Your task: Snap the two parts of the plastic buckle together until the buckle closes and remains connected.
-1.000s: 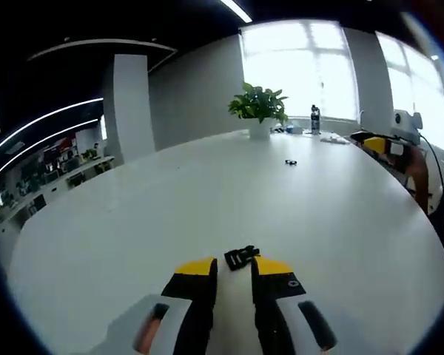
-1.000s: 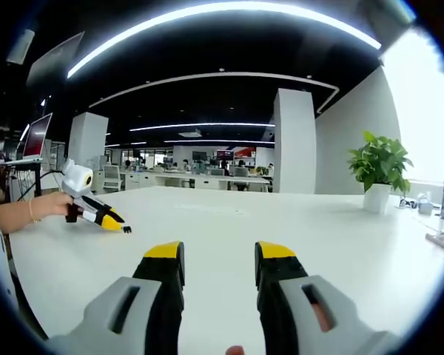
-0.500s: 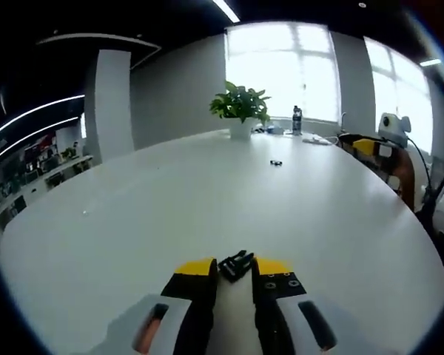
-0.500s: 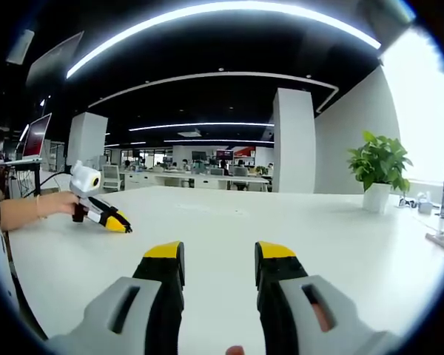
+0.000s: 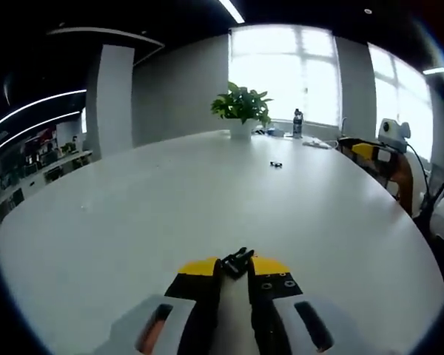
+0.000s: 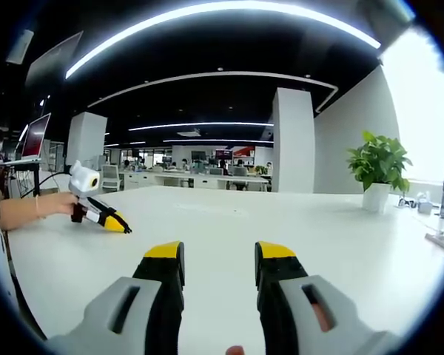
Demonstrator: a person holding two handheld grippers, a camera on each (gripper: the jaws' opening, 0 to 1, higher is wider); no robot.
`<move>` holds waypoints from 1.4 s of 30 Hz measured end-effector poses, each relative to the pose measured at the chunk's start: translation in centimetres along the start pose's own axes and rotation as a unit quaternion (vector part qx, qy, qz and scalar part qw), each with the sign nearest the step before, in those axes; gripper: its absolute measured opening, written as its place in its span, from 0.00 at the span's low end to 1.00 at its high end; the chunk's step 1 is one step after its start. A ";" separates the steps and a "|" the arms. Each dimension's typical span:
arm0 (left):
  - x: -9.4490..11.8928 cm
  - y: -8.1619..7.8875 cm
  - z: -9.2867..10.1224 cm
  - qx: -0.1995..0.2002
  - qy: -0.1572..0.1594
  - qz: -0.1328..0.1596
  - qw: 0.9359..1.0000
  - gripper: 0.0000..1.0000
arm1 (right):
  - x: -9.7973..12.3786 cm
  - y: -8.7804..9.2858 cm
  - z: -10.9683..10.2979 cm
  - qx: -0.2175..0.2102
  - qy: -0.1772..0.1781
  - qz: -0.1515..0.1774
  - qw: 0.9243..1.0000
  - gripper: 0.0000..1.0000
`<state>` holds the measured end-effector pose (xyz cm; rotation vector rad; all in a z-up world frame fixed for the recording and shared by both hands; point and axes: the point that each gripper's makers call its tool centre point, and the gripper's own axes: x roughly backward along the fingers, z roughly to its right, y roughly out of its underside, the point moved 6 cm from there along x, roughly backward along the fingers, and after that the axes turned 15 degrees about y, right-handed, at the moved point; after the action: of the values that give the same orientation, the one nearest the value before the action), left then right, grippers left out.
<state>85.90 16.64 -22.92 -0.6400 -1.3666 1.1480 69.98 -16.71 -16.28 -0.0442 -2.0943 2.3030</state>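
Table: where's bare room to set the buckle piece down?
The table is bare between the left claw and the small black part. Crowded at the far end: potted plant, bottle.

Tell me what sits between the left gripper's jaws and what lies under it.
A black buckle part sits at the tips of the left gripper. Under it lies the white table. The yellow-tipped jaws cover its sides, so the grip cannot be confirmed.
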 end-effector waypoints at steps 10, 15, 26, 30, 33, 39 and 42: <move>-0.6 0.0 0.0 -0.008 0.015 -0.007 1.000 0.19 | -0.1 -0.1 0.0 -0.001 -0.002 0.001 1.000 0.39; -0.8 0.1 0.4 -0.010 0.023 -0.005 1.000 0.17 | -0.2 0.0 0.1 -0.002 -0.001 0.000 1.000 0.39; -0.5 0.2 1.0 -0.018 0.011 -0.002 1.000 0.13 | -0.3 -0.1 0.2 0.000 0.001 0.000 1.000 0.39; -0.3 0.3 1.2 -0.023 0.007 -0.005 1.000 0.13 | -0.2 -0.3 0.4 0.001 0.005 0.003 1.000 0.39; -0.1 0.2 1.5 -0.025 0.011 0.000 1.000 0.13 | -0.2 -0.4 0.5 0.001 0.008 0.004 1.000 0.39; 1.1 -0.8 2.3 -0.029 0.003 0.026 0.999 0.13 | -0.5 -0.3 0.5 0.001 0.012 0.001 1.000 0.38; 1.7 -1.1 2.9 -0.036 -0.003 0.035 0.999 0.13 | -0.6 -0.3 0.5 0.006 0.011 -0.002 1.000 0.38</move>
<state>83.15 16.97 -20.76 -0.7413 -1.4067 1.1604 70.61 -17.17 -15.98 -0.0650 -2.0680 2.3007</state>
